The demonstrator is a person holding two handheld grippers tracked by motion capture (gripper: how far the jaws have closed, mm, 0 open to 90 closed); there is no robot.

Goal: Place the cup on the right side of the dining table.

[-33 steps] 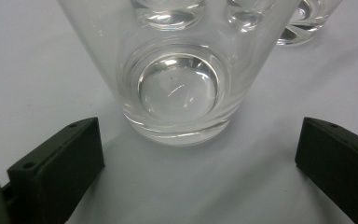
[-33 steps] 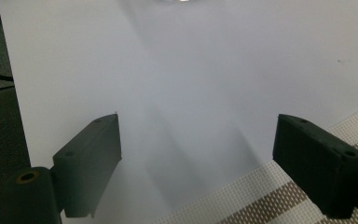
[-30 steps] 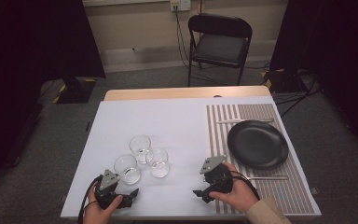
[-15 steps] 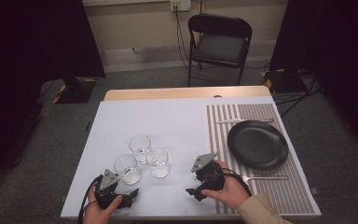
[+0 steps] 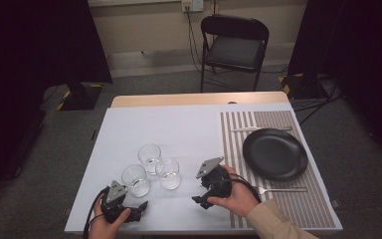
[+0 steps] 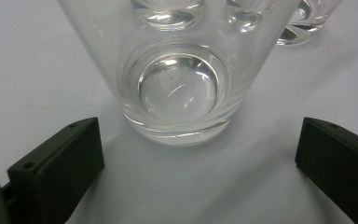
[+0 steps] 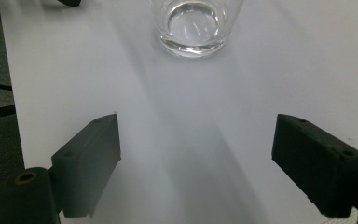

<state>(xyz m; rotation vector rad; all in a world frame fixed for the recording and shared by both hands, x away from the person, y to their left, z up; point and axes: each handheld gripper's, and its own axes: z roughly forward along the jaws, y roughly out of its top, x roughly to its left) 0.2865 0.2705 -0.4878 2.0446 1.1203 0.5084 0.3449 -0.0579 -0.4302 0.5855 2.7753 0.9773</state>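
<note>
Leftward has come the right gripper (image 5: 203, 191), toward three empty glasses (image 5: 152, 170).

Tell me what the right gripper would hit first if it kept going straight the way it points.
Probably the glass dead ahead: the right gripper is open, its fingers apart over bare white table, with nothing between. How far off the glass stands is hard to judge.
</note>
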